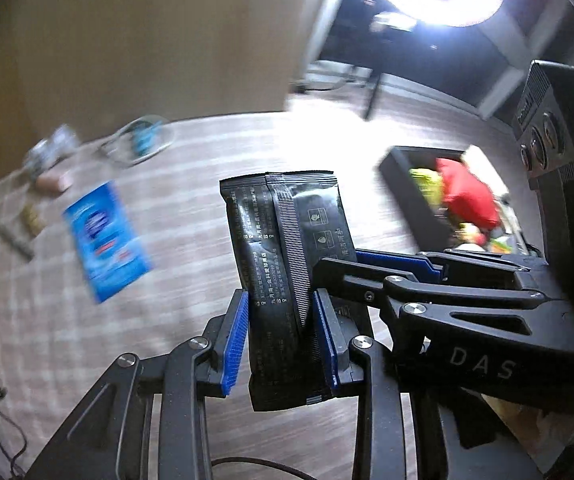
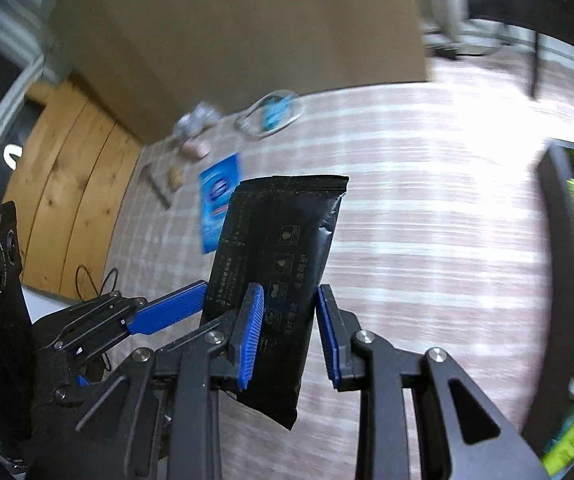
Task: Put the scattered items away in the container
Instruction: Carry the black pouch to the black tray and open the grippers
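Our left gripper (image 1: 283,336) and right gripper (image 2: 291,336) both clench one black packet (image 1: 283,236), holding it upright above the checked cloth (image 1: 175,184); the black container (image 1: 411,192) sits to the right, partly filled; a blue packet (image 1: 105,240) lies left.
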A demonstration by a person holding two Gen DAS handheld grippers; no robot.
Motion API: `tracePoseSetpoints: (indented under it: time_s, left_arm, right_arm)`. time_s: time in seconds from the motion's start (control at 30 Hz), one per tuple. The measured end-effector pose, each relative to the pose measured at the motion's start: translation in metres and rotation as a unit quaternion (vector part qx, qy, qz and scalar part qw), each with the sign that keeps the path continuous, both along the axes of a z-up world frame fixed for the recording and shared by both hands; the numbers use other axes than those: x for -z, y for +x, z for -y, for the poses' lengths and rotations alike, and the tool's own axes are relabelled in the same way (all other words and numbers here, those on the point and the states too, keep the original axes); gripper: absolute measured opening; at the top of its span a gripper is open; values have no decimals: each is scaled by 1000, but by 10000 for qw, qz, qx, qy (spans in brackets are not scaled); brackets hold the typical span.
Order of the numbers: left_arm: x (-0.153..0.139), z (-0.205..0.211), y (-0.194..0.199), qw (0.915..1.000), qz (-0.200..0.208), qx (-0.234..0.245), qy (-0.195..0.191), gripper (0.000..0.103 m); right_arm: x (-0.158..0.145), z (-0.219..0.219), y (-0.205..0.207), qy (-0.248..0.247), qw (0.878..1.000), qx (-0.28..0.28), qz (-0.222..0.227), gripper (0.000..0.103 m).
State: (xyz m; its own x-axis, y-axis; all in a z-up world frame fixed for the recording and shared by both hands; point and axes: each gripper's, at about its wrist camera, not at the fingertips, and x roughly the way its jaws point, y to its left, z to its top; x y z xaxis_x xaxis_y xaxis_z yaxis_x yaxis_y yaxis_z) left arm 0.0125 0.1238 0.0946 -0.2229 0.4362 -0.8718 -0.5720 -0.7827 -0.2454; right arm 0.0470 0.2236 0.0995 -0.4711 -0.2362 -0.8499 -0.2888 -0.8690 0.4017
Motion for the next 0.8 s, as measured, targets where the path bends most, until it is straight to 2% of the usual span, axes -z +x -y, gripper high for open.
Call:
tracePoseSetpoints:
  time_s: [0.3,0.63,0.8]
  left_arm:
    - [-18,-133,57,9947,-72,1005,193,30]
    - [-32,-276,138,9779,-89,2067,314,30]
    - [-33,-328,168,9712,-81,2355,360,30]
  right_arm:
    - [-28,-112,90,175,9948,998,-91,28]
    - [-46,-228,209,521,9781,2016,29,28]
    - [-48,-274,253,642,9701,2336,127,28]
